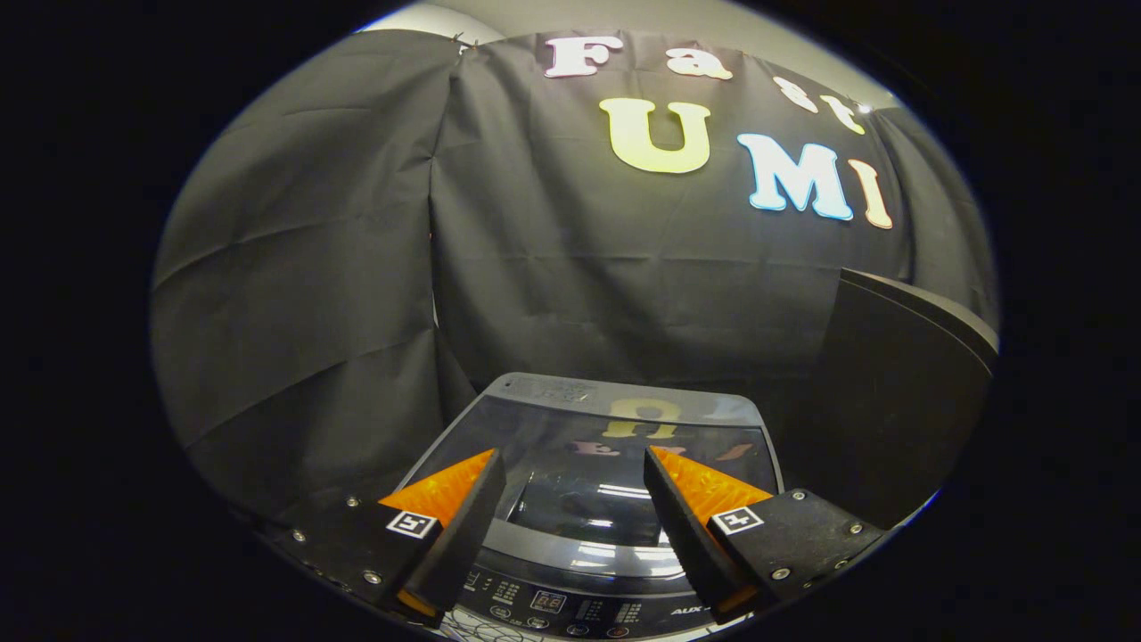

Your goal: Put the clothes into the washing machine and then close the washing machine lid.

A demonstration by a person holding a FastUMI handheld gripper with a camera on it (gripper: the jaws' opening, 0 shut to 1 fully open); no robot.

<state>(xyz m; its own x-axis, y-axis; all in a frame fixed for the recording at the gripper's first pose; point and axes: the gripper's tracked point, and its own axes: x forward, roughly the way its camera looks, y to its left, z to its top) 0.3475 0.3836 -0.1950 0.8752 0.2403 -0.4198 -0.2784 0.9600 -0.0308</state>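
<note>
The hand-held gripper (570, 464) hangs above the near edge of a top-loading washing machine (584, 571), its two fingers spread wide apart with nothing between them. Between and just below the fingers lies the machine's control panel (557, 606), with small buttons and a little display; beyond it, straight ahead of the fingers, is the glossy dark lid (579, 437). The lid appears to lie flat over the tub, since its surface reflects the booth wall and some ceiling lights, though the glare makes it hard to be sure how fully it is seated. Its long axis runs left to right, across the line of the fingers, and its far edge meets a grey rear strip (557, 390).

No clothes can be made out on or around the machine, so I cannot tell from here whether they are inside the tub or elsewhere. To the right of the machine, and well beyond the right finger, a large dark panel (900, 383) stands upright, tilted slightly; what it is I cannot say.

The relation that matters is that the lid lies ahead of and below the open fingers, centred between them. If the lid is indeed down, the closing step looks complete or nearly so.
</note>
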